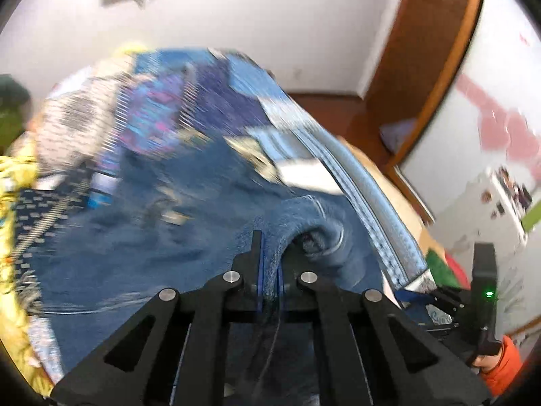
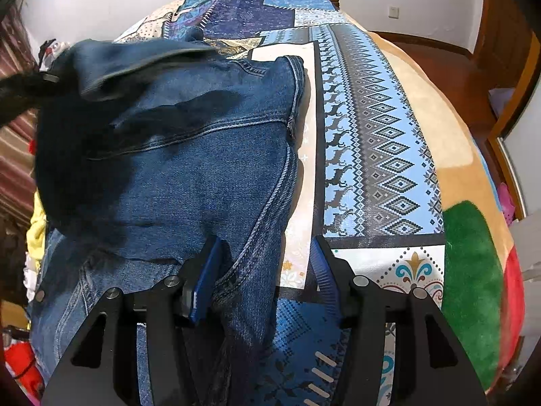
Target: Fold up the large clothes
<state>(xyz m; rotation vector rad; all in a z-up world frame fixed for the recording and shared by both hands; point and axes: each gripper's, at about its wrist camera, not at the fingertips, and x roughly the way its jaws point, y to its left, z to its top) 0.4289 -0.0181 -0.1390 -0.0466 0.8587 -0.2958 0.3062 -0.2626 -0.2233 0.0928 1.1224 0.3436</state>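
A pair of blue denim jeans [image 2: 189, 155] lies on a bed with a blue patterned cover [image 2: 372, 142]. My right gripper [image 2: 265, 253] is open, its blue pads either side of the jeans' right edge seam, low over the bed. My left gripper [image 1: 268, 264] is shut on a fold of the jeans [image 1: 297, 223] and holds it above the bed; that view is blurred by motion. The lifted part shows as a dark fold [image 2: 111, 64] at the upper left of the right wrist view. The right gripper's body [image 1: 480, 291] shows at the left wrist view's right edge.
A tan, green and red blanket [image 2: 473, 253] lies under the cover on the bed's right side. A brown wooden door frame [image 1: 436, 50] and wood floor [image 1: 338, 108] lie beyond the bed. Yellow fabric [image 1: 17, 176] and other clothes pile at the left.
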